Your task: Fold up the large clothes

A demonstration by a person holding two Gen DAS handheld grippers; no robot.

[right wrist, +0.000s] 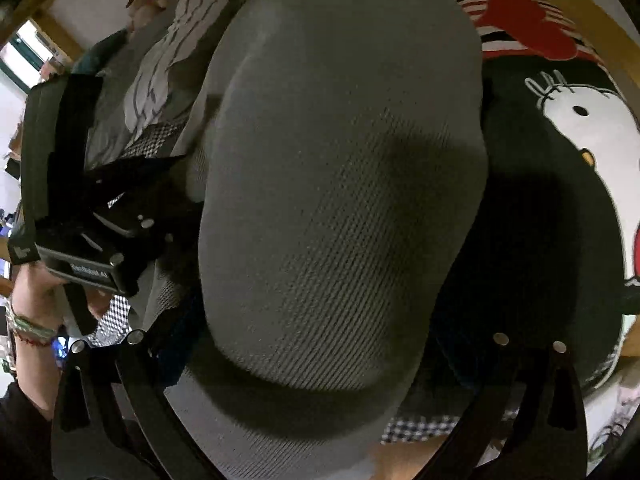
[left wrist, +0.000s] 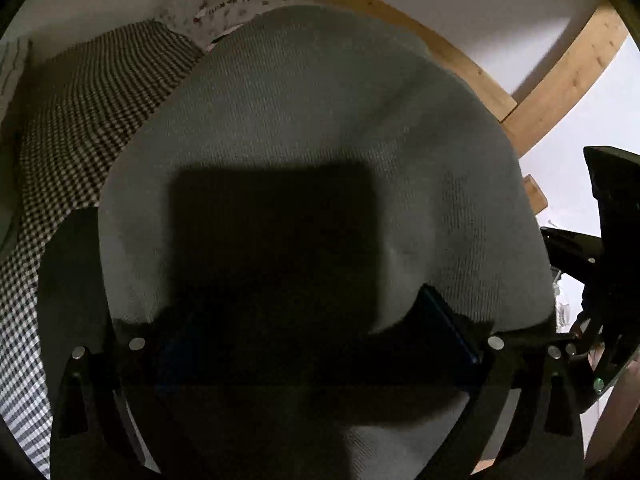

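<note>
Grey knit garment (left wrist: 320,120): lies directly ahead of and beneath both tools, a compact rounded bundle with smooth edges; I judge the folding of this piece largely done.
Surroundings: a checked cloth (left wrist: 80,120) lies to the left of the left tool, a cartoon-print fabric (right wrist: 580,128) to the right of the right tool; wooden rails (left wrist: 560,80) run beyond the garment.
Other clothes: a striped piece (right wrist: 176,60) sits past the left tool in the right wrist view, looking folded, though distortion makes that unsure.
Left tool (left wrist: 312,344): jaws wide apart, holding nothing, the garment below them.
Right tool (right wrist: 316,344): jaws spread wide over the garment, pads apparently off it.
Left to do: probably a final tidy or moving on to another piece.
</note>
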